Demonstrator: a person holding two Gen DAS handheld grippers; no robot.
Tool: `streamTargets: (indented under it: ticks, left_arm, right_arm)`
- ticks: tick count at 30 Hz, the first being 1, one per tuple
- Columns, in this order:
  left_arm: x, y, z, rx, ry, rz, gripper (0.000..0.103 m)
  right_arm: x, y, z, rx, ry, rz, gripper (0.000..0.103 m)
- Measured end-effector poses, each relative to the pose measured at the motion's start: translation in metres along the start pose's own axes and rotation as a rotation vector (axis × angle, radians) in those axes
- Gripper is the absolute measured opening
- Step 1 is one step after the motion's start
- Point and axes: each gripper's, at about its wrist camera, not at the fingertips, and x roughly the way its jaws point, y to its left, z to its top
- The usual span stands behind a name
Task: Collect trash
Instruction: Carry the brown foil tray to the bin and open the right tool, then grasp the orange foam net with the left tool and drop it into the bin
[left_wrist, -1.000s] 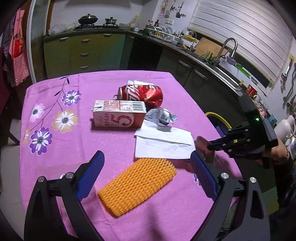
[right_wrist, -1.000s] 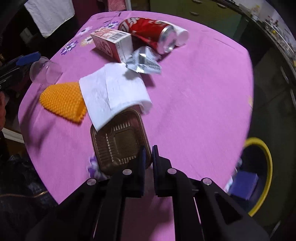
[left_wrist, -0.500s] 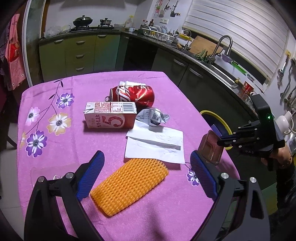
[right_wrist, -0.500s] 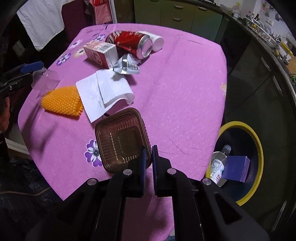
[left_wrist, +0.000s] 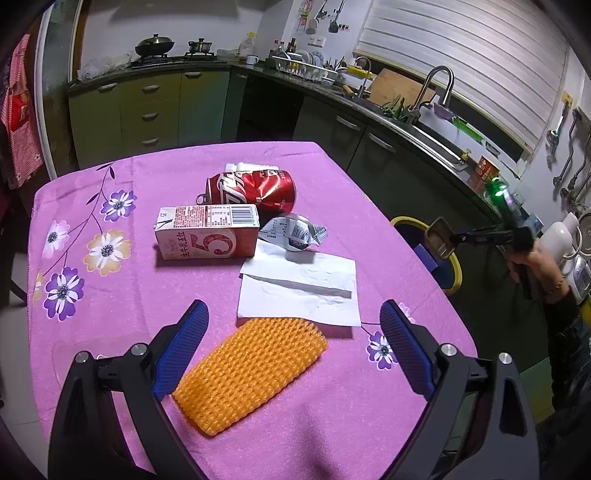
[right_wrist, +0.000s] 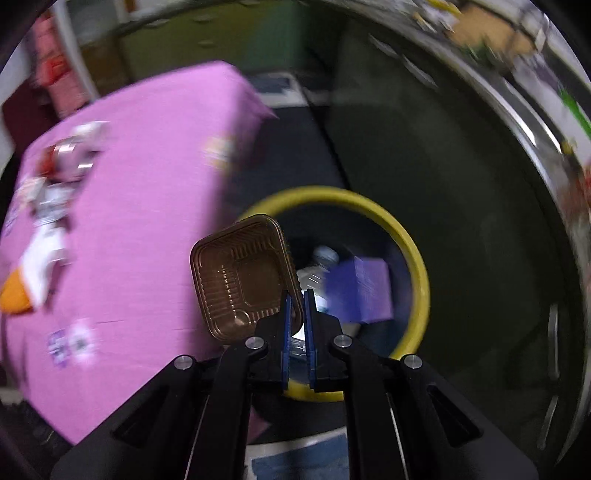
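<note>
My right gripper (right_wrist: 298, 299) is shut on the rim of a brown plastic tray (right_wrist: 240, 280) and holds it off the table, over the yellow-rimmed bin (right_wrist: 419, 266). The left wrist view shows that tray (left_wrist: 437, 236) beyond the table's right edge, above the bin (left_wrist: 452, 275). My left gripper (left_wrist: 293, 347) stands open low over the pink tablecloth (left_wrist: 147, 295), its fingers either side of an orange foam net (left_wrist: 247, 373). Farther on lie a white napkin (left_wrist: 303, 288), a crumpled silver wrapper (left_wrist: 295, 232), a milk carton (left_wrist: 207, 236) and a dented red can (left_wrist: 255, 190).
Inside the bin lie a purple box (right_wrist: 358, 288) and a plastic bottle (right_wrist: 319, 262). Kitchen cabinets (left_wrist: 147, 110) and a counter with a sink (left_wrist: 432, 136) run behind and to the right of the table. A person's hand (left_wrist: 535, 262) holds the right gripper.
My right gripper has carried the brown tray off the table to the right, rolling as it went, and now holds it over the bin. The left gripper has hardly moved.
</note>
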Motion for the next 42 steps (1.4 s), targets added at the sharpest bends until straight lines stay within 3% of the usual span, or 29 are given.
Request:
streamTargets:
  ticks: [4, 5, 7, 12, 15, 17, 20, 24, 32, 33, 35, 39, 42]
  left_arm:
    - [0.003, 0.001, 0.001, 0.005, 0.012, 0.019, 0.089]
    - [0.004, 0.001, 0.0, 0.012, 0.02, 0.018, 0.089]
    - [0.006, 0.002, -0.001, 0.026, 0.041, 0.008, 0.089]
    - [0.02, -0.003, -0.007, 0.157, 0.13, -0.049, 0.09]
    - [0.032, -0.012, -0.012, 0.291, 0.196, -0.025, 0.09]
    - [0.038, -0.017, -0.016, 0.365, 0.245, -0.068, 0.09]
    - [0.048, -0.019, -0.017, 0.397, 0.298, -0.059, 0.09]
    - [0.066, -0.016, -0.018, 0.442, 0.334, 0.008, 0.09]
    - [0.091, -0.004, -0.028, 0.441, 0.419, 0.006, 0.088]
    - [0.092, -0.002, -0.028, 0.43, 0.422, 0.002, 0.085]
    - [0.095, 0.003, -0.027, 0.4, 0.437, 0.0, 0.068]
    - [0.09, 0.012, -0.03, 0.367, 0.433, 0.002, 0.055]
    - [0.077, 0.015, -0.03, 0.339, 0.413, -0.032, 0.038]
  right_arm:
    - [0.047, -0.02, 0.002, 0.044, 0.086, -0.011, 0.012]
    - [0.053, -0.021, 0.001, 0.046, 0.087, -0.021, 0.018]
    - [0.056, -0.022, 0.0, 0.05, 0.082, -0.029, 0.018]
    - [0.029, -0.014, -0.005, 0.043, 0.01, 0.009, 0.027]
    - [0.014, -0.002, -0.01, 0.027, -0.018, 0.03, 0.027]
    - [0.008, 0.004, -0.013, 0.018, -0.033, 0.043, 0.027]
    - [-0.001, 0.016, -0.017, 0.002, -0.059, 0.065, 0.035]
    - [-0.004, 0.037, -0.022, -0.03, -0.067, 0.095, 0.035]
    - [-0.008, 0.058, -0.026, -0.066, -0.067, 0.136, 0.035]
    - [-0.006, 0.057, -0.026, -0.066, -0.067, 0.139, 0.035]
    - [-0.006, 0.059, -0.027, -0.066, -0.066, 0.148, 0.035]
    - [-0.005, 0.061, -0.027, -0.07, -0.065, 0.162, 0.036]
    - [-0.004, 0.063, -0.027, -0.077, -0.065, 0.168, 0.036]
